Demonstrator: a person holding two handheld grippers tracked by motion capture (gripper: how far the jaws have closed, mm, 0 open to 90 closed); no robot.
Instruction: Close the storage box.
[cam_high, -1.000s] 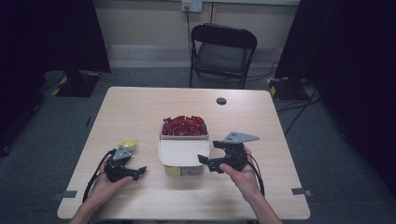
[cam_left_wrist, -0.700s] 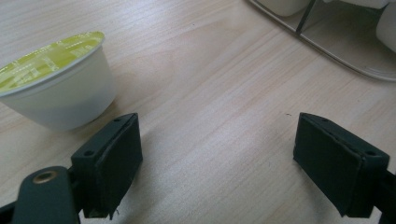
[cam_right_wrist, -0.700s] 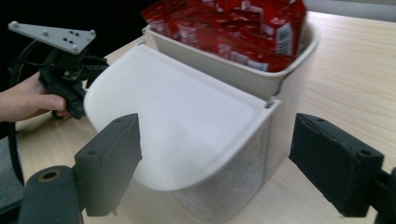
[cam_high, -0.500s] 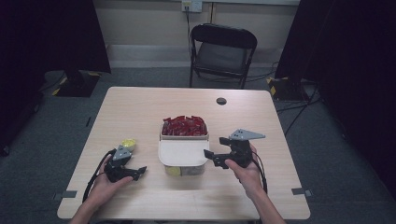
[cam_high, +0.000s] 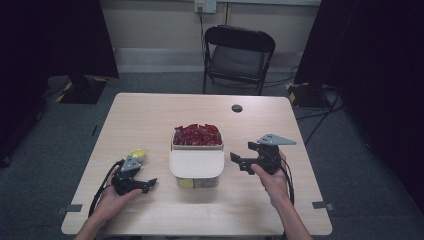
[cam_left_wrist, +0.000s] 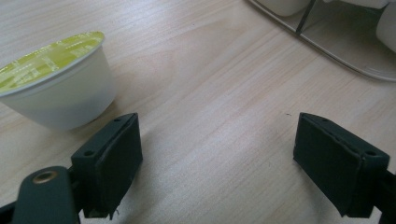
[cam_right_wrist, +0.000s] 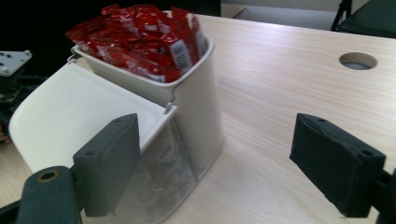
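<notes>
A white two-part container (cam_high: 196, 165) stands mid-table; its far bin holds several red packets (cam_high: 197, 135) and a white flap (cam_high: 196, 162) covers the near bin. In the right gripper view the container (cam_right_wrist: 198, 100) and packets (cam_right_wrist: 140, 37) lie ahead on the left. My right gripper (cam_high: 236, 161) (cam_right_wrist: 215, 158) is open and empty, just right of the container, jaws pointing at it. My left gripper (cam_high: 150, 183) (cam_left_wrist: 219, 149) rests open on the table, nothing between its jaws. A white capsule with a yellow-green lid (cam_high: 138, 154) (cam_left_wrist: 56, 88) sits beside its left jaw, untouched.
The wooden table (cam_high: 150, 115) has a round cable hole (cam_high: 237, 108) (cam_right_wrist: 358, 60) at the far right. A black chair (cam_high: 239, 55) stands behind the table. Something yellow (cam_high: 186, 183) shows in the container's clear near bin. The container's base (cam_left_wrist: 345, 51) lies ahead of the left gripper.
My right gripper has slid a little to the right, away from the container's side. The left gripper and the capsule have stayed put.
</notes>
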